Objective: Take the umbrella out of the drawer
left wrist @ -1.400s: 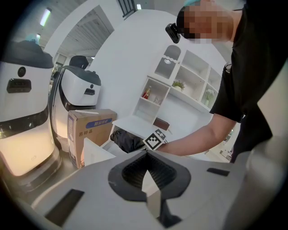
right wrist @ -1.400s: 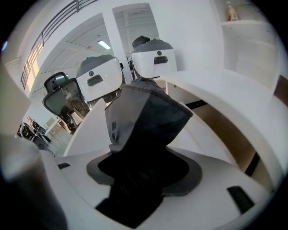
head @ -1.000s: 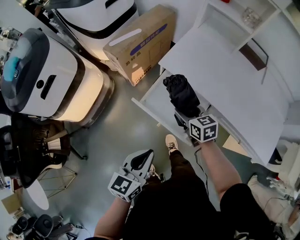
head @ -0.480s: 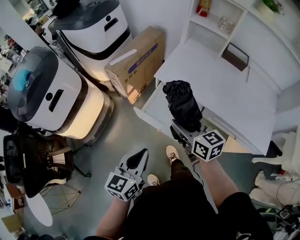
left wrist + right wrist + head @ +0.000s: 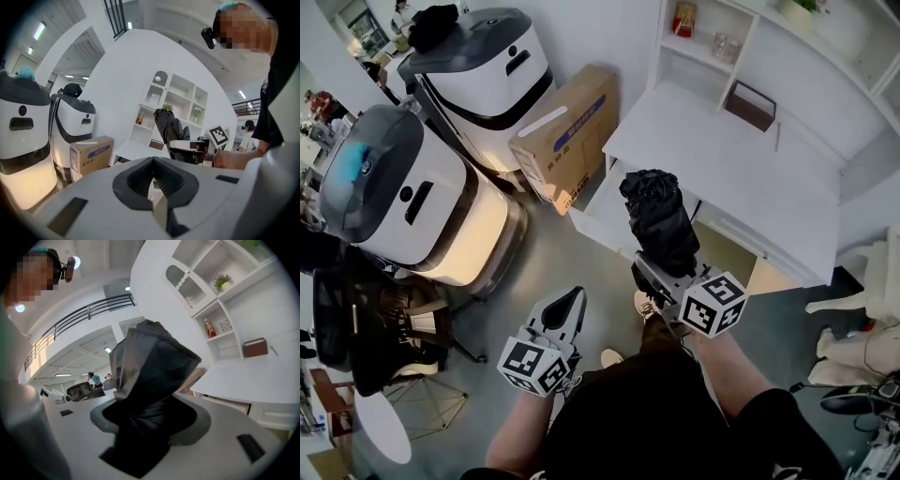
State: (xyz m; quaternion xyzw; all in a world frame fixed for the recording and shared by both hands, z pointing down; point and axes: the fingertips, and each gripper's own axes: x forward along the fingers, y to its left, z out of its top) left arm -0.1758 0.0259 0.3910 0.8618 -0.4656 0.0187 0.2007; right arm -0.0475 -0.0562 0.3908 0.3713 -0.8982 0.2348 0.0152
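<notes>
- Over the open white drawer (image 5: 596,217) of the white desk (image 5: 722,178), the folded black fabric umbrella (image 5: 656,220) stands up in the air, out of the drawer, in the right gripper (image 5: 664,272).
- That claw is pinching the umbrella near its lower end, and most of the bundle sticks up past the jaws.
- The left gripper (image 5: 566,314) hangs low by the person's leg, jaws pressed together on nothing.
- What could go wrong, to my eye: the grip bites into soft, loose cloth, so the bundle might slide through or tip over if the wrist swings. The desk edge is also near enough to snag it on a careless turn.
- Writing: the brown cardboard carton (image 5: 567,136) by the wall carries a blue label and some dark print, too small for me to read. The grippers' cubes show only black-and-white square patterns, no words.
</notes>
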